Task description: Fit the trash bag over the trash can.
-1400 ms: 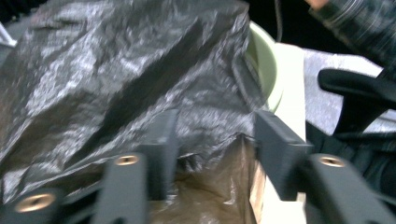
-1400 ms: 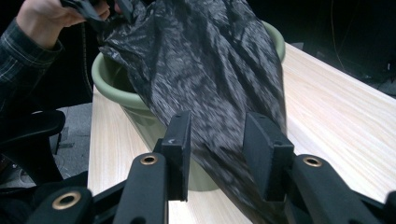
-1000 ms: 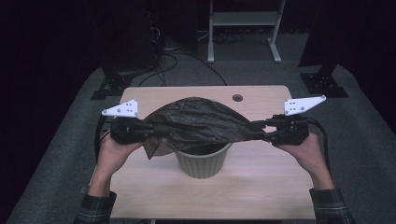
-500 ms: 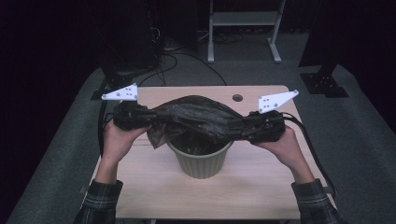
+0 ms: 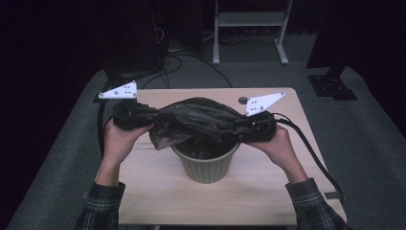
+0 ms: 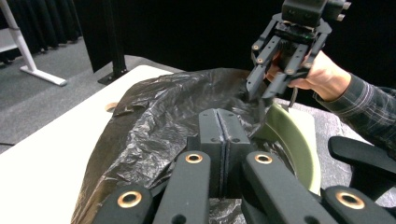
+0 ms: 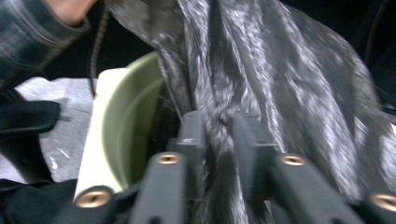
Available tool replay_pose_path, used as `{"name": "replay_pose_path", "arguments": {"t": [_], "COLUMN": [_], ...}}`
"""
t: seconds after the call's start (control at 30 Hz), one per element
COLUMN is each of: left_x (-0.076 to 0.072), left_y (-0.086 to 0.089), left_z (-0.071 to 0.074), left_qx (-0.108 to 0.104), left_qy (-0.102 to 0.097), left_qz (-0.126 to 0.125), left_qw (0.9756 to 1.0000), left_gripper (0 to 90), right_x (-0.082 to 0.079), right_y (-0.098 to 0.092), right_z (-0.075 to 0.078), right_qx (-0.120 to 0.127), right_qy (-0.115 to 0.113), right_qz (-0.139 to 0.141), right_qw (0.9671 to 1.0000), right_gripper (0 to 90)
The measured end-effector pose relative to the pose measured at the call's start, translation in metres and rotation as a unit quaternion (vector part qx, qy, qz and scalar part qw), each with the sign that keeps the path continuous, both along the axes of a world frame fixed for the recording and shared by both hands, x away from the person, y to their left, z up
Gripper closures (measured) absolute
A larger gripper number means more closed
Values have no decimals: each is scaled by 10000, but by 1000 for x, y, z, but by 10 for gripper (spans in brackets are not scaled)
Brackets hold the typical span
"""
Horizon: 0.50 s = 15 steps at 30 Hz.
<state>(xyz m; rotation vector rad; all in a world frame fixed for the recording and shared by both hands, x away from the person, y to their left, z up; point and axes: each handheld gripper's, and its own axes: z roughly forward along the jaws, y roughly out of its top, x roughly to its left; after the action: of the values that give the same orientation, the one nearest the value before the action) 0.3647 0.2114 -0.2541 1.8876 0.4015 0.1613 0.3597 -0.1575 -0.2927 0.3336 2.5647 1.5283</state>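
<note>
A crumpled black plastic bag (image 5: 201, 120) hangs stretched over the mouth of a green ribbed bin (image 5: 206, 165) on the wooden table (image 5: 268, 191). My left gripper (image 5: 155, 115) is shut on the bag's left edge; in the left gripper view its jaws (image 6: 219, 135) meet against the film (image 6: 154, 121), with the bin's rim (image 6: 289, 135) just beyond. My right gripper (image 5: 237, 125) holds the bag's right side. Its jaws have just been closing, and a bunched fold of the bag (image 7: 280, 70) is pinched between them (image 7: 219, 130), beside the bin (image 7: 126, 116). The right gripper (image 6: 260, 95) also appears across the bag.
A round cable hole (image 5: 243, 100) lies in the table's far edge. The right gripper's cable (image 5: 311, 148) trails off the right side. Behind the table are floor cables (image 5: 177, 57), a white stand (image 5: 249, 19) and a black stand base (image 5: 332, 86).
Both hands have come inward toward the bin, the right one more. The bag has slackened and bunched over the bin's mouth, and the right jaws have narrowed onto its fold.
</note>
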Motion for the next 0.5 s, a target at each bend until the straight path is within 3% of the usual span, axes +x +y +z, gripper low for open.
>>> {"name": "replay_pose_path", "arguments": {"t": [0.1,0.27,0.5], "left_x": [1,7,31], "left_y": [2,2,4], "left_z": [0,-3,-14], "left_qx": [-18,25,-20], "left_qy": [5,27,88], "left_qz": [28,92,204], "left_qw": [10000,10000,9998], "left_gripper": [898,898,898], "right_x": [3,12,39], "right_y": [-5,-14,-19], "right_z": [0,3,11], "right_qx": [25,270,557], "right_qy": [-36,-25,9], "right_qz": [-105,-290,-517], "right_qw": [9999,9992,9971], "right_gripper": [896,899,898]}}
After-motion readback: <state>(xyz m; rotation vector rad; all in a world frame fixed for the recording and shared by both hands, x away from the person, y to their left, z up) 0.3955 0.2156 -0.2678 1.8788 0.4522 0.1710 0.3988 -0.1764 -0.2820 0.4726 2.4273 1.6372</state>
